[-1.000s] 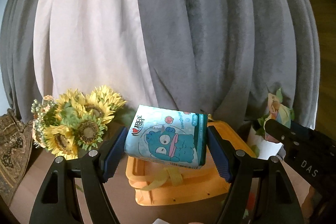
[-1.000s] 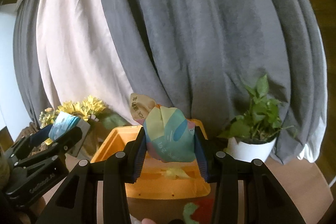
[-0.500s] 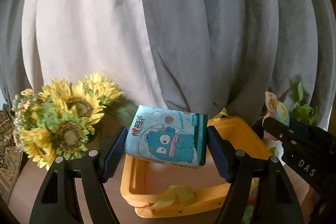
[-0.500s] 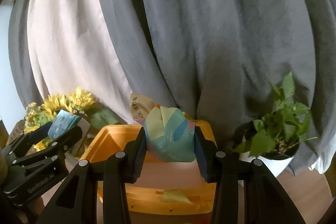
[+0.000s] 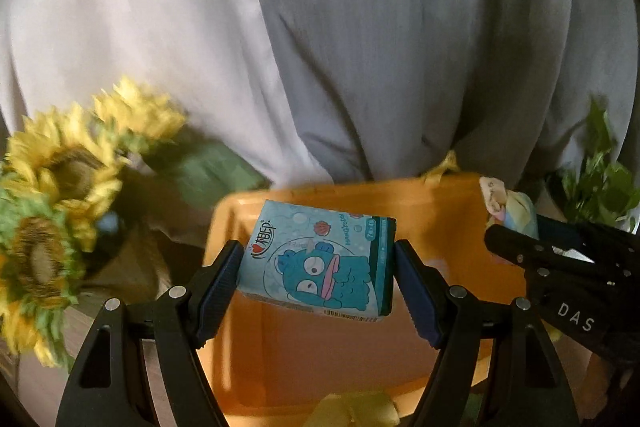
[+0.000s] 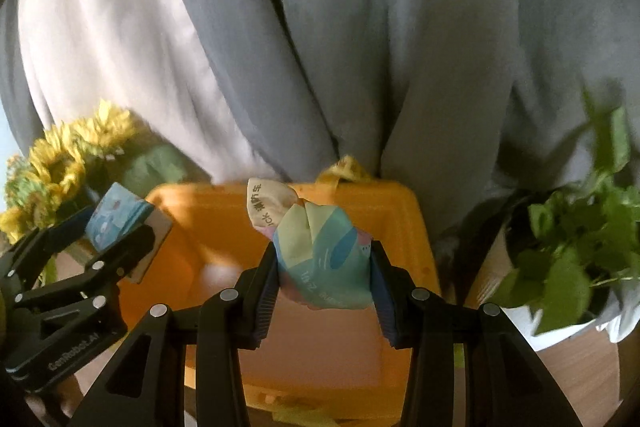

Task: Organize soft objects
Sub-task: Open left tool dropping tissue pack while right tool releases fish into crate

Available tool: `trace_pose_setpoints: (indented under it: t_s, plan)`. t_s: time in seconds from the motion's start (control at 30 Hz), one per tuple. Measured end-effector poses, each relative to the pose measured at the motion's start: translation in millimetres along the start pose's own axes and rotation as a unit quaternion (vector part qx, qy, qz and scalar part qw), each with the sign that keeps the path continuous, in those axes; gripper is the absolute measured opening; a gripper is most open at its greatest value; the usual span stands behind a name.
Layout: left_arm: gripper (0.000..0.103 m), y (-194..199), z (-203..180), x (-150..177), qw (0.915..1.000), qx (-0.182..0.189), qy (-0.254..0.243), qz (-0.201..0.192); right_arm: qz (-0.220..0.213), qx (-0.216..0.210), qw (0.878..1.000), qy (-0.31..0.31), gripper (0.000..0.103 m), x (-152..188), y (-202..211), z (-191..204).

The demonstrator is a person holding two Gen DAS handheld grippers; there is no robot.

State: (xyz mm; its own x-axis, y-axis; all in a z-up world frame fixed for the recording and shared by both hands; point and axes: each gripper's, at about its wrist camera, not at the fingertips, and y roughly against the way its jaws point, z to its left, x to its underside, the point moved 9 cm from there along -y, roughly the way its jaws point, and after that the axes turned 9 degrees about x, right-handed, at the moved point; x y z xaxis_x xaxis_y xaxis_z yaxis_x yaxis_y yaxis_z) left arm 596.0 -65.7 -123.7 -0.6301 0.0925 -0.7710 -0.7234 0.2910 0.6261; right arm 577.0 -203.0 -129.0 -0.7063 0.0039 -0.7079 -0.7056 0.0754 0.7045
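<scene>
Left tool point(image 5: 318, 281) clamps tissue pack point(image 5: 320, 259); right tool point(image 6: 324, 301) clamps pastel pouch point(image 6: 320, 259).

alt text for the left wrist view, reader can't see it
The left gripper holds a blue tissue pack with a cartoon monster above an orange bin. Sunflowers stand at left, the right gripper with a pastel pack at right, curtains behind.

"DAS" reads in white on the black right gripper point(image 5: 560, 291), right of the orange bin point(image 5: 440, 203). "GenRobot.AI" shows on the left gripper point(image 6: 72, 311), left of the bin. Print on the tissue pack point(image 5: 320, 263) and cloth pouch point(image 6: 324, 259) over it is too small to read.
</scene>
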Motion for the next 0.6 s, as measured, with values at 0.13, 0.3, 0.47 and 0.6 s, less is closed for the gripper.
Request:
trace_pose_setpoints:
  t_s: [0.13, 0.3, 0.47, 0.6]
  plan:
    - [0.075, -21.6, 3.5, 10.1, 0.9989, -0.001, 0.000, 0.048, 0.042, -0.010, 0.999, 0.017, 0.043, 6.7, -23.6, 5.3]
    - [0.077, -32.9, 5.7, 18.0, 0.9970, -0.007, -0.002, 0.076, 0.075, -0.009, 0.997, 0.032, 0.045, 12.3, -42.8, 9.1]
    - [0.086, -29.1, 5.5, 16.9, 0.9971, -0.012, -0.008, 0.075, 0.083, -0.008, 0.996, 0.031, 0.063, 17.0, -46.8, 9.3]
    - [0.087, -22.1, 5.2, 13.9, 0.9974, -0.018, -0.010, 0.069, 0.077, -0.004, 0.997, 0.031, 0.063, 16.1, -40.5, 8.6]
